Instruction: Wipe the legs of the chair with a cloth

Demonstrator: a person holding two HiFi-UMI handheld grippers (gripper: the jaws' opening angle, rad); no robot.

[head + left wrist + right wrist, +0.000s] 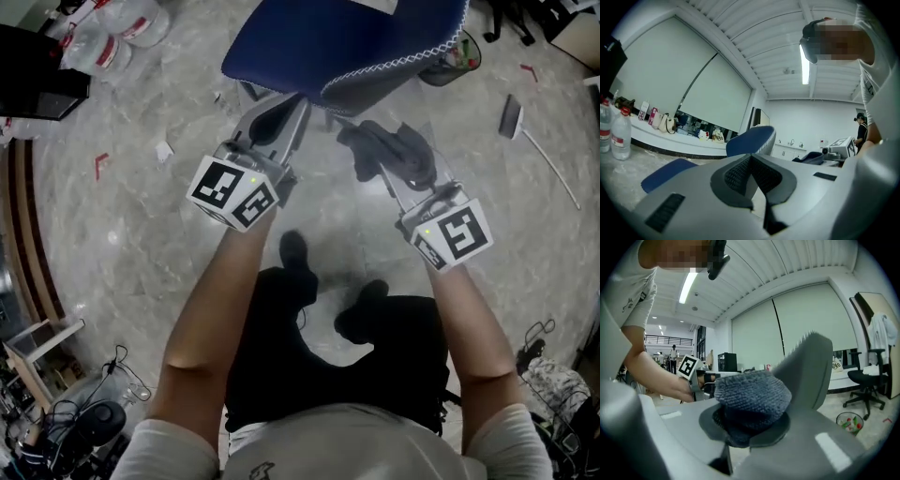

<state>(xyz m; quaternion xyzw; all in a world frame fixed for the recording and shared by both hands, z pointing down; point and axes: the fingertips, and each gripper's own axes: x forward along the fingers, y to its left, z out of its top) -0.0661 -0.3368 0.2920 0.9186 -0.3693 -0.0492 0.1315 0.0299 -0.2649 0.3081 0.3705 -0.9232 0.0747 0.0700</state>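
Observation:
The chair's blue seat (pixel 347 37) fills the top of the head view; its legs are hidden under it. My left gripper (pixel 281 111) is shut and empty, with its tips just below the seat's front edge. My right gripper (pixel 382 171) is shut on a dark grey cloth (pixel 394 150), which bunches over its tips beside the seat. In the right gripper view the cloth (pixel 752 397) covers the jaws' ends (pixel 750 422), and the chair's grey back (pixel 811 366) rises behind it. The left gripper view shows its pads (pixel 740 174) meeting, with the blue chair (pixel 752 140) beyond.
Water bottles (pixel 122 37) and a black box (pixel 37 70) stand at the upper left of the stone floor. A waste bin (pixel 452 54) and a long-handled tool (pixel 525 127) lie at the upper right. Cables (pixel 84 412) crowd the lower left. A black office chair (pixel 867 380) stands at the right.

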